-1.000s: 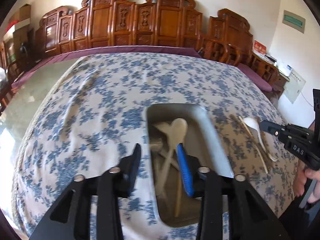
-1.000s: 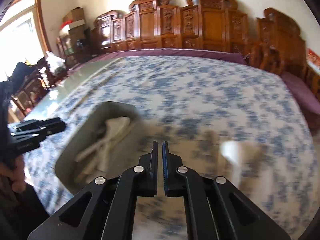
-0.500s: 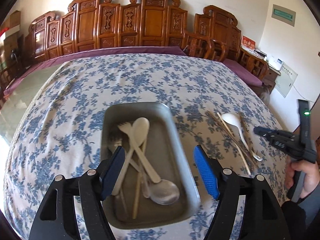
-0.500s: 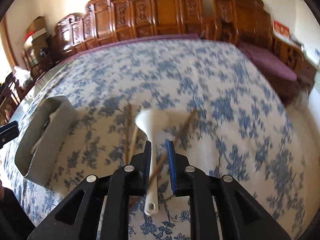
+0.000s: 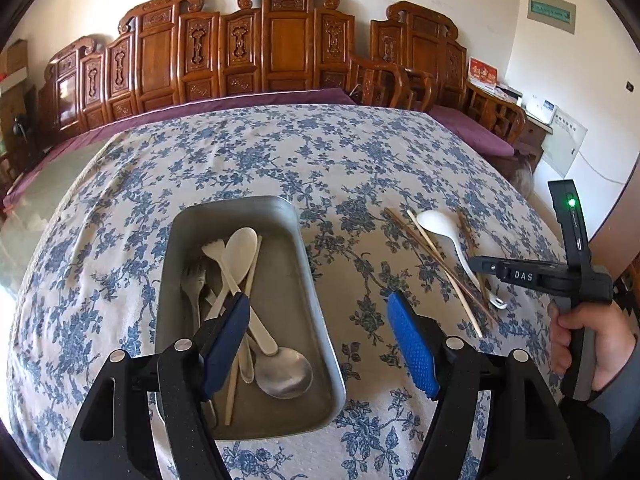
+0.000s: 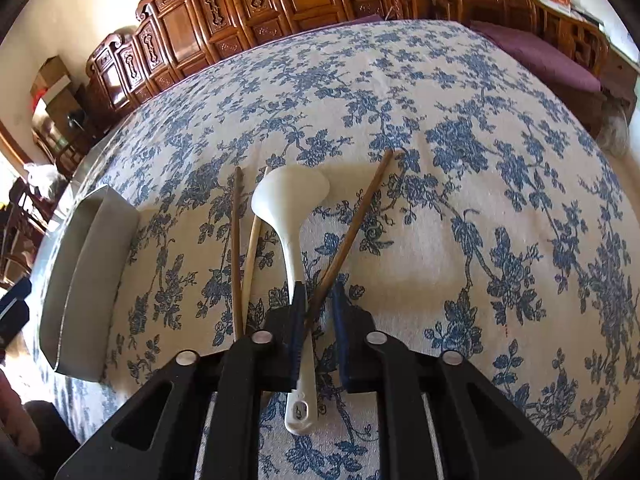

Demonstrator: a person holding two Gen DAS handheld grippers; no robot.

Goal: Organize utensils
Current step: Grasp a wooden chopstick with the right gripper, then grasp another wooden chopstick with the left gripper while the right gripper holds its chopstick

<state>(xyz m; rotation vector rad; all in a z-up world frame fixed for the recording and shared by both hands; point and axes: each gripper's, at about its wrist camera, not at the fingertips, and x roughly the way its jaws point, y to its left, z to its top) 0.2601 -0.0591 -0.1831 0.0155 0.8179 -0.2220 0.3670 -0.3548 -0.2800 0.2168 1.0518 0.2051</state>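
A metal tray (image 5: 308, 256) on the flowered tablecloth holds several utensils: a cream spoon (image 5: 240, 252), a metal spoon (image 5: 284, 376), a fork (image 5: 192, 280). My left gripper (image 5: 320, 336) is open and empty above the tray's near right part. To the right lie a white ladle (image 6: 288, 216) and chopsticks (image 6: 236, 248). My right gripper (image 6: 318, 312) is low over the ladle's handle, jaws a little apart around the handle and a brown chopstick (image 6: 352, 232), not clamped. It also shows in the left wrist view (image 5: 480, 264).
The tray shows in the right wrist view (image 6: 80, 264) at far left. Carved wooden chairs (image 5: 280, 48) and purple cushions (image 5: 472, 132) line the table's far side. The tablecloth (image 6: 500, 200) stretches right of the ladle.
My left gripper pulled back and opened wider, showing the whole tray. My right gripper swung right from the tray, opened slightly and came down around the ladle handle.
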